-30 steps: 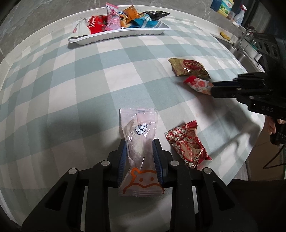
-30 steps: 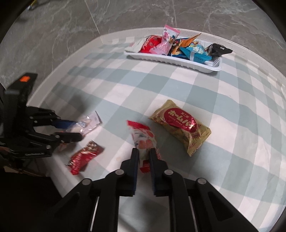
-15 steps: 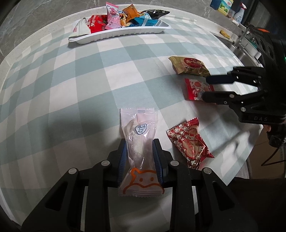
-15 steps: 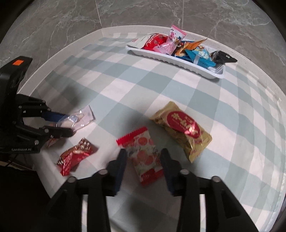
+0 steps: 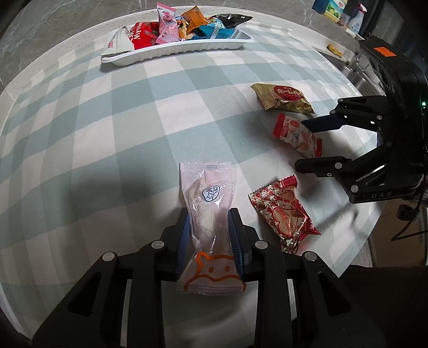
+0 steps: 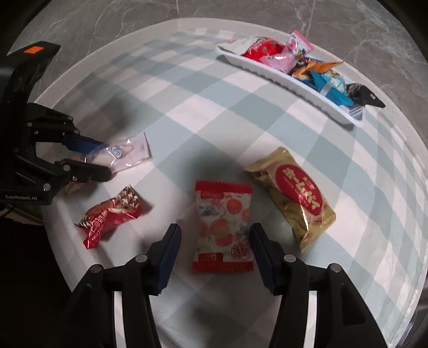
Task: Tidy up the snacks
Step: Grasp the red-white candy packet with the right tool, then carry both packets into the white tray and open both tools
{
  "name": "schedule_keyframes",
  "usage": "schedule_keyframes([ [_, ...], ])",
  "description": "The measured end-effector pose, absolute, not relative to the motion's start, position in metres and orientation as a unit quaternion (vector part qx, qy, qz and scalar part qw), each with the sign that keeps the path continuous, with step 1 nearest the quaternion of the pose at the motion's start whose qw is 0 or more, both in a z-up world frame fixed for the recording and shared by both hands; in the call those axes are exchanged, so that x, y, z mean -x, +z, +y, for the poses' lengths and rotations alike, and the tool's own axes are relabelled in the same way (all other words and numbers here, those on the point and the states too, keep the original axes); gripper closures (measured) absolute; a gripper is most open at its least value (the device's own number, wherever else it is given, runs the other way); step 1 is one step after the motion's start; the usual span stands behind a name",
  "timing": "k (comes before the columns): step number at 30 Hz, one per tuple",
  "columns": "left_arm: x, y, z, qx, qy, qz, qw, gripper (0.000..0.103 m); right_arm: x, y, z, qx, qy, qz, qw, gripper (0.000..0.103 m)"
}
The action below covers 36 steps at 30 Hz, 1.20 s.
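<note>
My left gripper (image 5: 210,235) is shut on a clear pink-tinted snack packet (image 5: 207,198) with an orange bear print, low over the checked cloth; the right wrist view shows this gripper (image 6: 99,158) at far left. My right gripper (image 6: 214,230) points down with its jaws opening. A red-and-white packet (image 6: 223,224) lies flat on the cloth between them, and the pads do not touch it. The left wrist view has that gripper (image 5: 302,144) beside the same packet (image 5: 295,133). A white tray (image 5: 174,52) holding several snacks sits at the far edge.
A gold packet with a red oval label (image 6: 297,192) lies right of the red-and-white one. A red starred packet (image 6: 112,214) lies between the two grippers. The round table's edge (image 5: 355,257) runs close behind them. Bottles (image 5: 334,8) stand on a counter beyond.
The right gripper's jaws went from shut on the red-and-white packet to wide apart. The packet now lies flat on the cloth. The left gripper and its packet stayed still.
</note>
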<state>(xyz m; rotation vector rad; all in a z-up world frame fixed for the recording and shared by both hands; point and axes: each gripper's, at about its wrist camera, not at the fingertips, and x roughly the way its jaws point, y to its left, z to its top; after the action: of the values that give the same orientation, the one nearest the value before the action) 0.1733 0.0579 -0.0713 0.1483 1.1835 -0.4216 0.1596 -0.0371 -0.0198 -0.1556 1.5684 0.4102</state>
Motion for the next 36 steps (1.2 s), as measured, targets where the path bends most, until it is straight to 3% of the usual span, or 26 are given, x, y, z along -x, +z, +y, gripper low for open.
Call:
schedule_keyframes([
  [1,-0.173,-0.071,0.058,-0.07,-0.197,0.553,0.807,0.077,-0.161,-0.02,-0.037,0.069,0.18,0.702,0.685,0.047],
  [3,-0.173,-0.072,0.057,-0.072,-0.198,0.552,0.807,0.077,-0.162,-0.02,-0.036,0.07,0.179,0.702,0.685,0.063],
  [6,-0.173,-0.072,0.056,-0.079,-0.201,0.55,0.807,0.077,-0.163,-0.019,-0.033,0.076,0.177,0.704,0.683,0.069],
  [36,-0.19,-0.048,0.07,-0.047,-0.226,0.529,0.816,0.079,-0.188,0.033,-0.026,0.057,0.147,0.664,0.731,0.07],
])
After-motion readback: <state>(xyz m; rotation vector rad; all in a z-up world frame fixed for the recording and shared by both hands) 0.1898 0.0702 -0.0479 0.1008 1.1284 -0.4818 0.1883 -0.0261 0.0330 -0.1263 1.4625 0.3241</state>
